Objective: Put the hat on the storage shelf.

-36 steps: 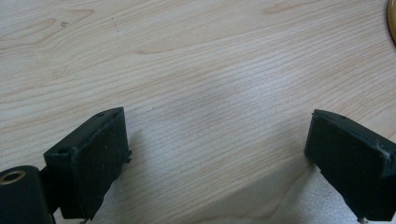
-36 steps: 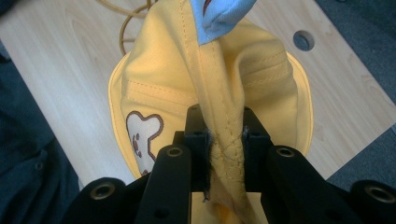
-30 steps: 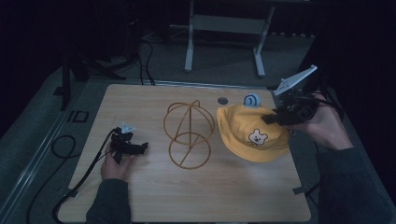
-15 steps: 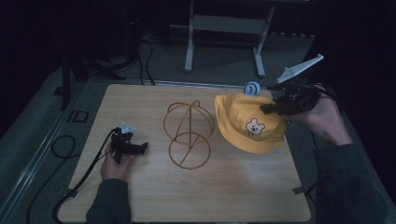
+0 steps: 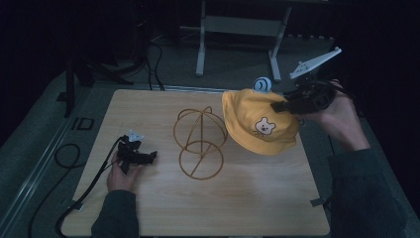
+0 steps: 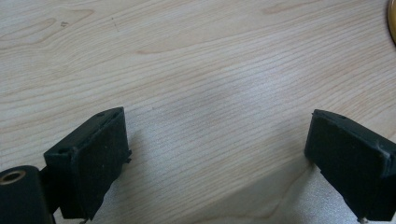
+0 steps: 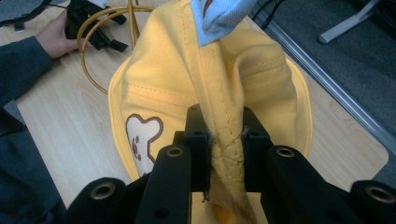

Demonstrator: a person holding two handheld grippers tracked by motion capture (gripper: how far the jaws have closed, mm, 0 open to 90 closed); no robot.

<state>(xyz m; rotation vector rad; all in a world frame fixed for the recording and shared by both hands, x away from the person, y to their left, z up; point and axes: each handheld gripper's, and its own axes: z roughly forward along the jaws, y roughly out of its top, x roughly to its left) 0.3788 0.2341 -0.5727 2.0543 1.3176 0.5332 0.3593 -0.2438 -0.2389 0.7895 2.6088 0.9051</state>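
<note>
Right gripper [image 7: 223,140] pinches yellow hat [image 7: 224,84]; fold hides pads.

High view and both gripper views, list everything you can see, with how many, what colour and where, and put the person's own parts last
Table: one, light wood, centre of the high view.
Wire stand: one, gold, dome of hoops on a ring base, middle of the table.
Hat: one, yellow with a bear patch and a pale blue piece at its top, lifted above the table's right side.
Metal frame: one, grey, on the floor beyond the table.
Cables: black, on the floor at left.
Left gripper: one, black, low over the table's left side, jaws wide apart with bare wood between them.
Right gripper: one, black, jaws pinching a fold of the hat.
Hands: two, left hand and right hand, dark sleeves.
</note>
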